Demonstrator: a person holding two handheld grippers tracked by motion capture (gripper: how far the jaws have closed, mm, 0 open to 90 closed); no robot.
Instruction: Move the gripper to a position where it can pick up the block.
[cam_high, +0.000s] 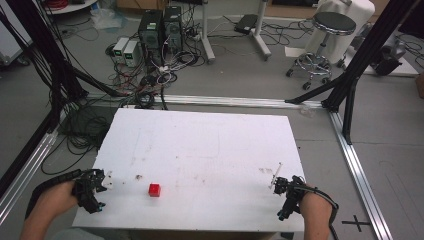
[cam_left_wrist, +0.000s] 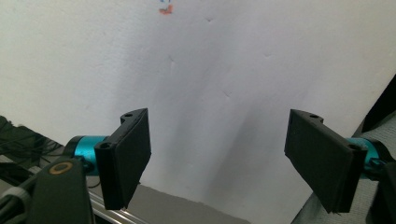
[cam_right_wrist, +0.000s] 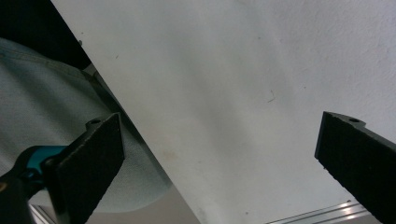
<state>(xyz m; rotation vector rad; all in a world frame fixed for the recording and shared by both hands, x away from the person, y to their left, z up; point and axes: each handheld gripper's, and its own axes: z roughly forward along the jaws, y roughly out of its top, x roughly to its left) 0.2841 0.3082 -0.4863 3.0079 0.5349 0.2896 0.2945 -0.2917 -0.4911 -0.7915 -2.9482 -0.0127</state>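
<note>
My left tool (cam_left_wrist: 217, 161): black padded jaws, teal barrels, screw holes. Right tool (cam_right_wrist: 224, 170) alike; black cables trailing.

We find no legible text, label, brand or number; a black cross mark (cam_high: 356, 220) lies on the floor right of the table (cam_high: 210, 140).

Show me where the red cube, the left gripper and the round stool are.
red cube (cam_high: 154, 190), high view, on its top face.
left gripper (cam_high: 103, 189), high view, midway between its fingertips.
round stool (cam_high: 334, 22), high view, on the middle of its black seat.
</note>
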